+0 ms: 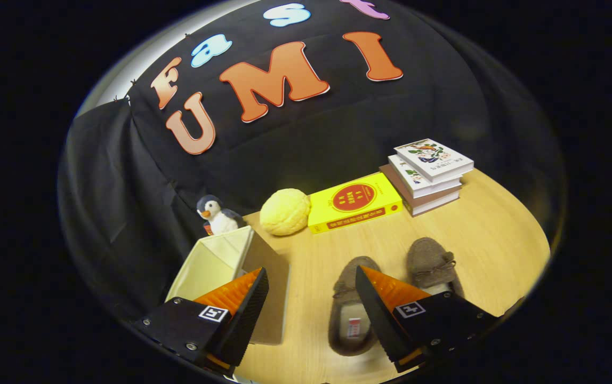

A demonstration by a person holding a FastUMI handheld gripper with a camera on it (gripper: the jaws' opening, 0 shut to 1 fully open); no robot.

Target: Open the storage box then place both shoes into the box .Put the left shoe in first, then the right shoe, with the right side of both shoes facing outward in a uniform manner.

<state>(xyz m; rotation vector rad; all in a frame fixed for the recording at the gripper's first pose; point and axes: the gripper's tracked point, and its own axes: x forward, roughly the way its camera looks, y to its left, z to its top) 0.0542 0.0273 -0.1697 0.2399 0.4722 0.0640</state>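
Wooden and pale, with a fine straight grain, the worktop (498, 229) is the biggest thing I see, backed by creased black cloth (125, 202). Next in size is the storage box (215, 261), a soft-sided fabric cube with cream walls inside; its mouth stands open and faces up, and it sits ahead of my left finger, which overlaps its near wall. A thick yellow book (354, 202) lies flat toward the back of the worktop, a red disc on its cover. To its right I see a stack of three books (426, 176), slightly fanned, the top one with a white illustrated cover.

Two brown slippers with a fuzzy, suede-like surface lie side by side, toes pointing away from me. The nearer slipper (346, 314) sits between my fingers, close to the right one, its pale insole showing a small tag. The other slipper (434, 264) lies just beyond the right finger, with a little bow on its top. They are well apart from the box, on its right.

A round, pale yellow lumpy ball (284, 212) touches the yellow book's left end. Smallest is a plush penguin (215, 216), upright behind the box.

My gripper (311, 274) is spread wide, with ribbed pads (250, 312) facing inward, and I hold nothing.
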